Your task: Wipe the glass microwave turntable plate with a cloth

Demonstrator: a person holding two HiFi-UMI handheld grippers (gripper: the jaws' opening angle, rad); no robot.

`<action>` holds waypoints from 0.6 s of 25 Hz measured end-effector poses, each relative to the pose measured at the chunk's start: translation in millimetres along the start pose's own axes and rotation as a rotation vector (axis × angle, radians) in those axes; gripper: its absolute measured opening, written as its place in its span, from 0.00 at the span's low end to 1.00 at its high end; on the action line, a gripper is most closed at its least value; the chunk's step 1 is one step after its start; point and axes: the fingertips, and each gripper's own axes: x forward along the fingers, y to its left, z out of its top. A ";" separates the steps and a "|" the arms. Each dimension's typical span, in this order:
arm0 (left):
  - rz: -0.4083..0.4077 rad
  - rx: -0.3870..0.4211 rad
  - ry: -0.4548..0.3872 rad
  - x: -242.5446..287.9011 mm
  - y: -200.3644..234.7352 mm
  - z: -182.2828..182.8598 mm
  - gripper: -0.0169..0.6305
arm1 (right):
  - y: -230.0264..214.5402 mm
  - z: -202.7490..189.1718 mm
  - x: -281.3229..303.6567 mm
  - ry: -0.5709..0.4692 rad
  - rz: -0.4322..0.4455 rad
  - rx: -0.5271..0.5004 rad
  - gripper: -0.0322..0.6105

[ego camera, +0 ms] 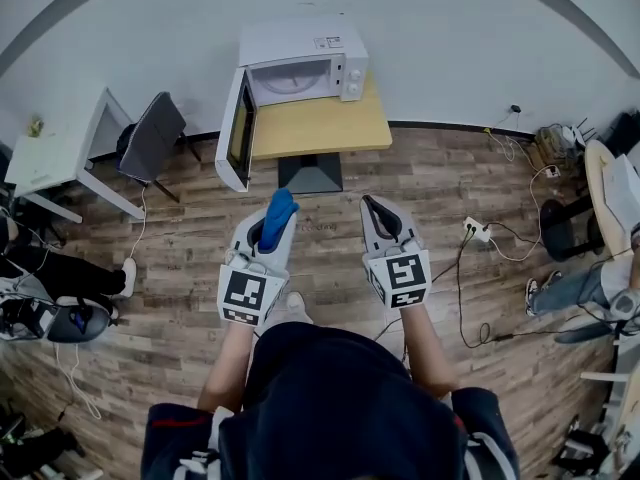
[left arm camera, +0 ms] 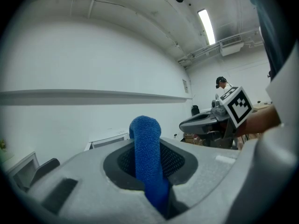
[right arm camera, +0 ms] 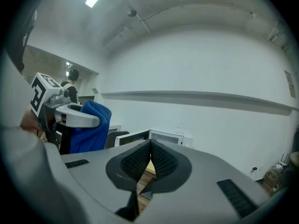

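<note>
Gripped blue terry cloth (ego camera: 278,218) in left gripper (ego camera: 274,234), frame centre, with right gripper (ego camera: 373,205) closed, empty. Risked cloth snagging open white microwave door (ego camera: 238,133) above.

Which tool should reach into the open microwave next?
Right. The right tool is shut and empty; the left tool is clamped on the blue cloth. The microwave door also hangs open on the left side, probably in its way.
</note>
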 end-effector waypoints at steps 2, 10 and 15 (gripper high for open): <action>-0.010 -0.004 0.003 8.5 17.7 -1.9 0.12 | 0.4 2.9 18.7 0.011 -0.007 -0.003 0.07; -0.061 -0.046 0.008 43.4 76.2 -19.1 0.13 | -0.6 4.1 80.8 0.060 -0.050 -0.006 0.07; -0.096 -0.050 0.011 64.0 104.1 -29.3 0.13 | -1.2 3.9 119.4 0.067 -0.070 0.002 0.07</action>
